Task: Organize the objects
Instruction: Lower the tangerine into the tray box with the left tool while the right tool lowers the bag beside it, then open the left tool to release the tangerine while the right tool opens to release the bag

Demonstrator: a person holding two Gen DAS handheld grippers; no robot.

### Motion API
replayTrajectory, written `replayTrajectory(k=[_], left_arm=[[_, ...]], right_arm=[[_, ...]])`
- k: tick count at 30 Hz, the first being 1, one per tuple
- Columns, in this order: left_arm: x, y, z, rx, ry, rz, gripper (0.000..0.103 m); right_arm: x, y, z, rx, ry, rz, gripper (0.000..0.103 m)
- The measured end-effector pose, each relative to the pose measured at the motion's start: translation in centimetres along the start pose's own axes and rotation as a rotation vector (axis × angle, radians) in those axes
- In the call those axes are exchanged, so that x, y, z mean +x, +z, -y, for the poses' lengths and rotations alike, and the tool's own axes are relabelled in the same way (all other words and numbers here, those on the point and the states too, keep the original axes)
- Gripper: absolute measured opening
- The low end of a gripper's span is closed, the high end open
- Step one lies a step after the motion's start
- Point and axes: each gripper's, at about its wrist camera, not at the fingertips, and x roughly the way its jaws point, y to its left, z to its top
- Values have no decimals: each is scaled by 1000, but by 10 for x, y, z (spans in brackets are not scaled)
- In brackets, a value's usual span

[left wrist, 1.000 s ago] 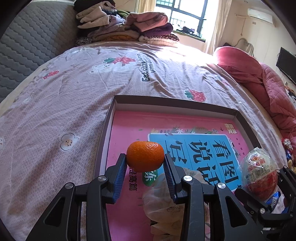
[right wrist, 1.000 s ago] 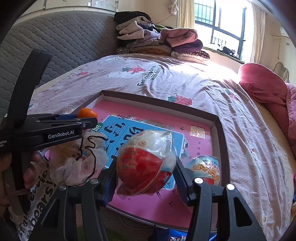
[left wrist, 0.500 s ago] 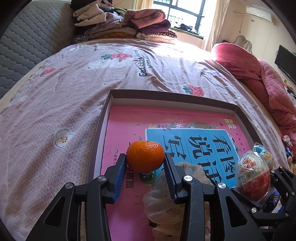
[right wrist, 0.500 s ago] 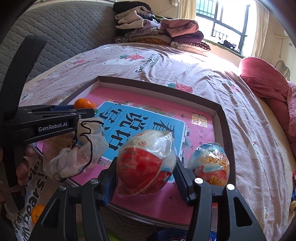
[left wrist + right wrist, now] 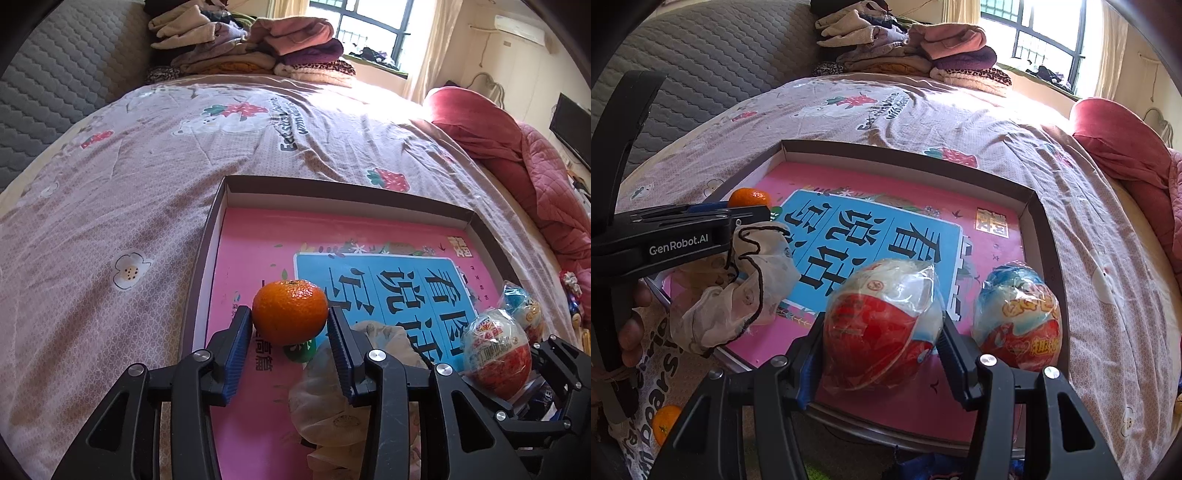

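A tangerine (image 5: pixel 290 311) sits pinched in the left gripper (image 5: pixel 290 325) jaws above the tray's (image 5: pixel 207 236) left side; the right gripper (image 5: pixel 882 354) clamps a wrapped egg toy (image 5: pixel 882 325) (another egg (image 5: pixel 1017 314) lies at the tray's near right corner) on the bed (image 5: pixel 110 184).

Orange mandarin (image 5: pixel 290 316); red-and-white wrapped egg (image 5: pixel 882 328) — pink tray (image 5: pixel 258 236), blue panel at 3 o'clock; strawberry-print mauve bedsheet (image 5: pixel 110 192).

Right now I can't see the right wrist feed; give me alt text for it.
The right hand-held gripper clamps a red wrapped toy egg over a shallow box lined with a pink book, beside a second egg. At left, the left hand-held gripper holds a mandarin.
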Motion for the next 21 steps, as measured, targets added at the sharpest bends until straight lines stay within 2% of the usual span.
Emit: replayTrajectory(k=[8, 21], left_arm=[[-9, 0, 6, 37, 16, 22, 48], [-22, -2, 12, 66, 33, 41, 50]], right_arm=[[1, 0, 2, 19, 16, -15, 56], [0, 1, 0, 23, 27, -19, 56]])
